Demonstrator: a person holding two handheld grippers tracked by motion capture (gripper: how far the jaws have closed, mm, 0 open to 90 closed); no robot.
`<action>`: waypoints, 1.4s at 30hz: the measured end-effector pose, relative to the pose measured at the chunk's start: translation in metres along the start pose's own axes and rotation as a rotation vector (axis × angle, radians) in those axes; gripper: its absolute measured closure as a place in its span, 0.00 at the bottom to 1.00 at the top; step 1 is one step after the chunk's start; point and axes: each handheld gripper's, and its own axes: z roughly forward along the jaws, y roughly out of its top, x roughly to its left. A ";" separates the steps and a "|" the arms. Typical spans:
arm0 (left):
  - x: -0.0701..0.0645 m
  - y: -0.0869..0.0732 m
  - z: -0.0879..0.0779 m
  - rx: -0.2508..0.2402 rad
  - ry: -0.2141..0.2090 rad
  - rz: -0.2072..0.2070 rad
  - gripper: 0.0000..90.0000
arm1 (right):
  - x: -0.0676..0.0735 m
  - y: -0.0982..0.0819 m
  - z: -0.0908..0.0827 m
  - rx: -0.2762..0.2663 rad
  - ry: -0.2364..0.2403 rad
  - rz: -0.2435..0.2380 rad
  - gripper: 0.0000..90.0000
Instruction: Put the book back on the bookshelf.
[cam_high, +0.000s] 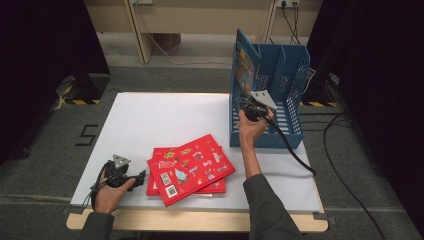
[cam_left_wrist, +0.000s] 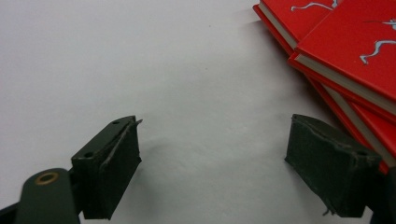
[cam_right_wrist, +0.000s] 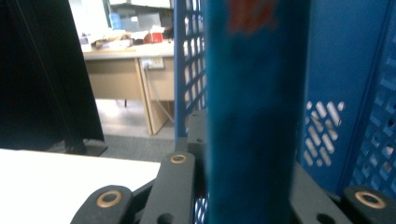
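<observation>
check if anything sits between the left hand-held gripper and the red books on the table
Nothing visible does. The left hand-held gripper rests open on bare white table, and the red books lie just beyond its far jaw.

You have a blue-covered book (cam_high: 246, 67) standing upright on its edge in the leftmost slot of the blue file rack (cam_high: 292, 75), its colourful cover facing left and its top rising above the rack's wall. In the right gripper view its blue spine (cam_right_wrist: 254, 116) runs vertically, close and blurred. Your two red books (cam_high: 190, 169) lie flat on the white worktop (cam_high: 160, 120), stacked askew with the top one turned against the lower.
</observation>
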 end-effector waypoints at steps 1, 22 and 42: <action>0.000 0.000 0.000 0.003 -0.002 0.000 0.18 | 0.001 -0.001 0.001 0.015 0.008 0.006 0.86; 0.000 0.000 -0.001 0.006 -0.001 0.000 0.18 | -0.007 -0.006 -0.028 0.082 0.143 -0.024 0.74; 0.001 0.000 0.000 0.008 -0.004 -0.006 0.18 | 0.004 -0.007 -0.032 0.123 0.216 -0.060 0.68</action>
